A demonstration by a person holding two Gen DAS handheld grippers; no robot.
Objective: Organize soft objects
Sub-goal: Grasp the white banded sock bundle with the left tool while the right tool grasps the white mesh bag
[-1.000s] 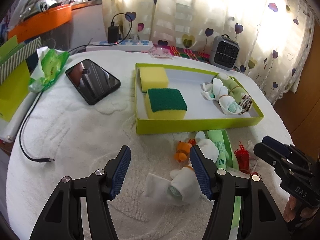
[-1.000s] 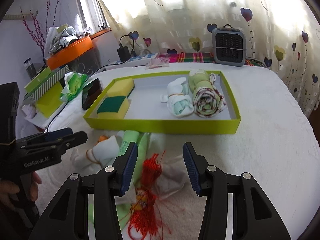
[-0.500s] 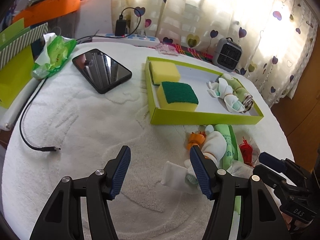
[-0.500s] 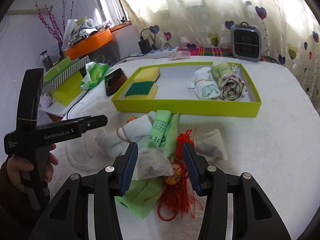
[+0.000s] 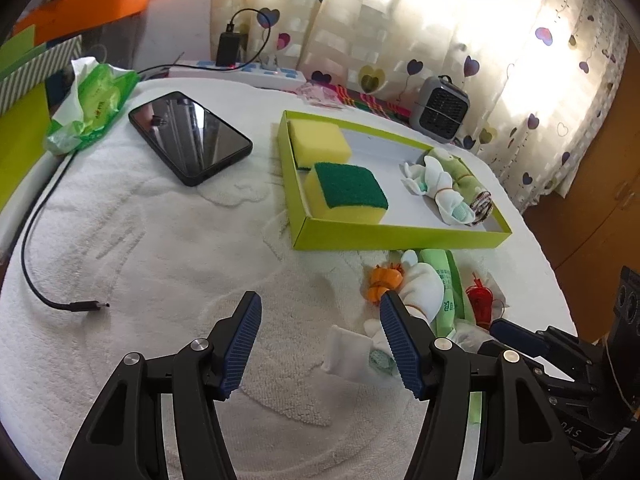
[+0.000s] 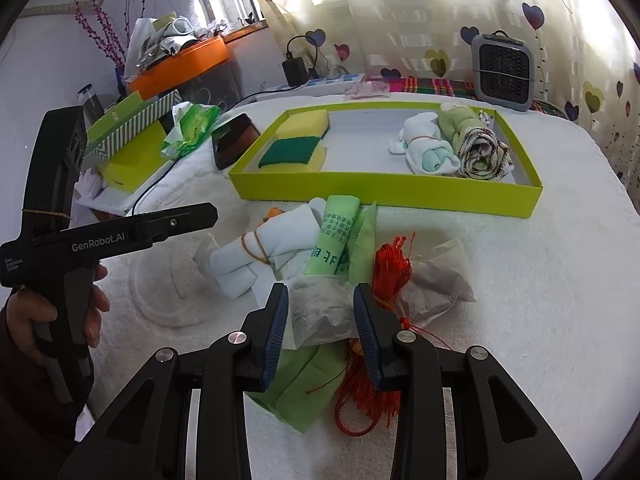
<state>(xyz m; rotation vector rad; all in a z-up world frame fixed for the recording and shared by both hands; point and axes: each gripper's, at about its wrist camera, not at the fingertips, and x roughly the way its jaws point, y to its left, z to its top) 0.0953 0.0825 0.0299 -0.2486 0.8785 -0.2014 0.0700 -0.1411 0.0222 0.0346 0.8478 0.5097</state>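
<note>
A green tray point(image 6: 384, 194) holds two sponges, a white sock bundle and a rolled cloth. In front of it lies a pile: a white sock bundle point(image 6: 248, 264), a green roll point(image 6: 336, 236), a red tassel point(image 6: 390, 268) and a white sachet point(image 6: 320, 312). My right gripper point(image 6: 320, 292) is closing on that sachet, and both pads touch its sides. My left gripper point(image 5: 319, 300) stands open over bare towel, just left of the sock bundle point(image 5: 420, 284) and an orange piece point(image 5: 382, 280). In the right wrist view a hand holds the left gripper point(image 6: 200, 216) left of the pile.
A phone point(image 5: 192, 136), a loose charging cable point(image 5: 36, 240) and a green tissue pack point(image 5: 92, 104) lie on the left of the towel-covered table. A small grey heater point(image 5: 440, 108) and a power strip point(image 5: 248, 72) stand behind the tray. A second sachet point(image 6: 440, 280) lies under the tassel.
The right gripper came down over the pile, and its jaws narrowed around the white sachet. The left gripper drifted left and stayed open.
</note>
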